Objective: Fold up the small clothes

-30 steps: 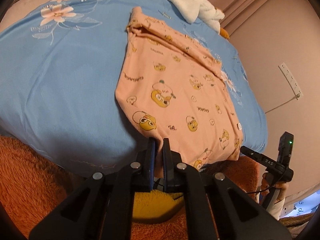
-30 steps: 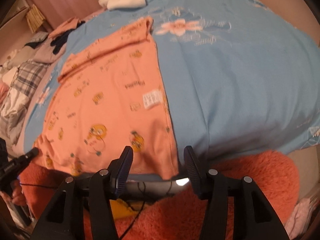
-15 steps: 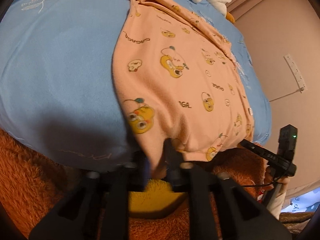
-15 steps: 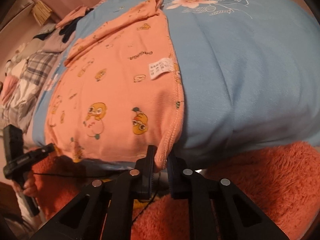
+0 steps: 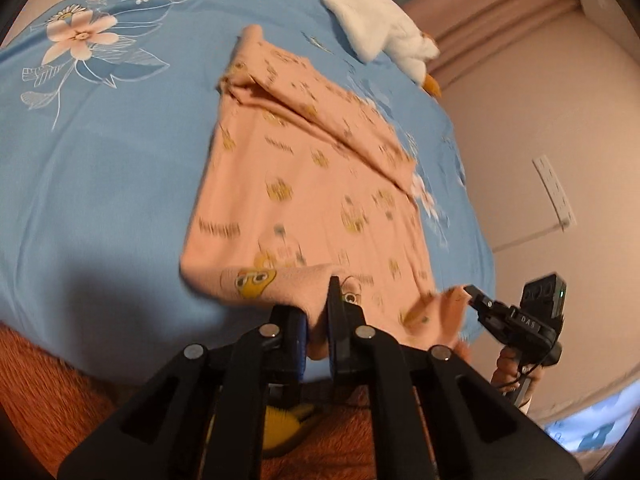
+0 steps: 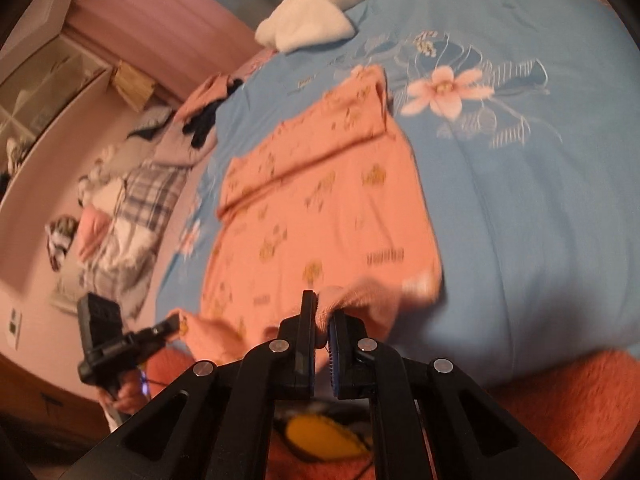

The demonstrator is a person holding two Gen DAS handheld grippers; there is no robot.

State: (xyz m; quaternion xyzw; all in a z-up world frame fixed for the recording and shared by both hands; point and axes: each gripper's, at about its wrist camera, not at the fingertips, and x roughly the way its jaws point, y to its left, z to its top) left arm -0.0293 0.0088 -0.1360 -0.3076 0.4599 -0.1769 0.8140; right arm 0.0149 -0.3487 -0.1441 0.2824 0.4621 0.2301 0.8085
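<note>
A small peach garment (image 5: 304, 184) printed with yellow cartoon ducks lies on a blue flowered bedsheet (image 5: 100, 168). My left gripper (image 5: 318, 312) is shut on the garment's near hem at one corner, and the hem is lifted and curled over. In the right wrist view the same garment (image 6: 320, 200) spreads away from me, and my right gripper (image 6: 322, 322) is shut on the other near corner, which bunches up between the pads. Each view shows the opposite gripper (image 5: 516, 320) (image 6: 116, 340) off to the side, pinching its corner, with a hand below it.
A white plush toy (image 5: 372, 28) lies at the far end of the bed. Piled clothes, plaid among them (image 6: 132, 200), sit left of the sheet in the right wrist view. An orange fluffy blanket (image 6: 560, 408) covers the near edge. A wall with a socket (image 5: 554, 192) stands to the right.
The right gripper's jaws went from wide apart to shut on the hem. Both grippers then rose, lifting the garment's near edge off the bed's front and curling it over.
</note>
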